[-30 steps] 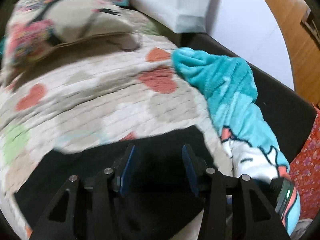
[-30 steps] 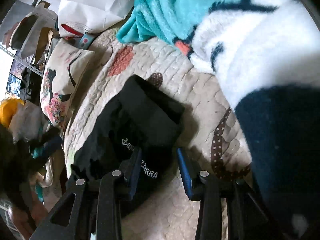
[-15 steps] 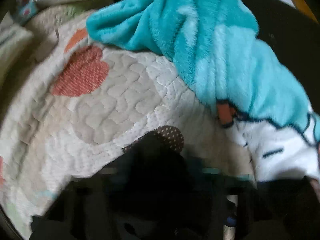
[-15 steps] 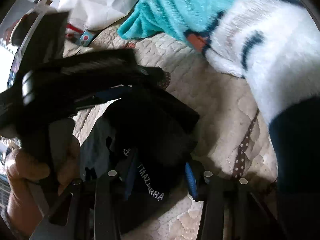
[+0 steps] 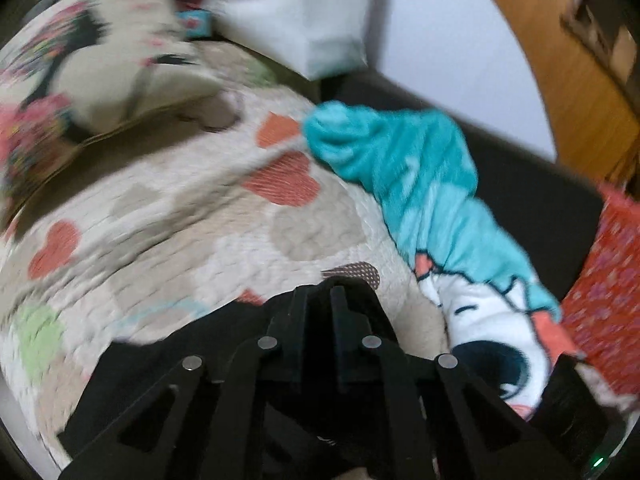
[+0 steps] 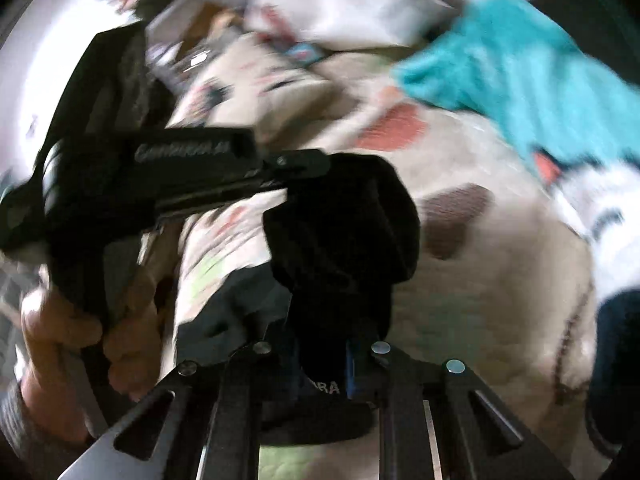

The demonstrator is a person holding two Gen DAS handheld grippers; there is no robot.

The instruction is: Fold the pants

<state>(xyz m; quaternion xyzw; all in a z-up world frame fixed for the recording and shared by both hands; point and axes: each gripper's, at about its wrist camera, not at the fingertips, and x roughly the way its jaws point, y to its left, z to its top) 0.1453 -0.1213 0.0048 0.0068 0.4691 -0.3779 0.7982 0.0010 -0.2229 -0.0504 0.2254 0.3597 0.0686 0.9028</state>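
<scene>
From my left wrist camera, blurred: a cream quilted bedspread with coloured hearts [image 5: 192, 240] fills most of the frame, and its open middle is the free room. A turquoise and white plush blanket [image 5: 420, 200] lines its right side, a floral printed cushion [image 5: 80, 72] sits at the upper left, and a white paper bag [image 5: 304, 12] lies at the top. My left tool [image 5: 320, 300] has its black fingers drawn together to a narrow slit; the soft black pants [image 5: 168, 364] spread dark along the bottom beneath it, and I cannot tell here whether cloth is pinched.

From my right wrist camera, also blurred: my right tool [image 6: 322, 364] is closing its blue pads on a bunched fold of the pants [image 6: 344, 240], which are lifted above the bedspread [image 6: 480, 300]. The left tool [image 6: 304, 168] reaches in from the left and grips the fold's upper edge, with my left hand [image 6: 80, 332] around its handle. The blanket [image 6: 520, 68] bounds the upper right.
</scene>
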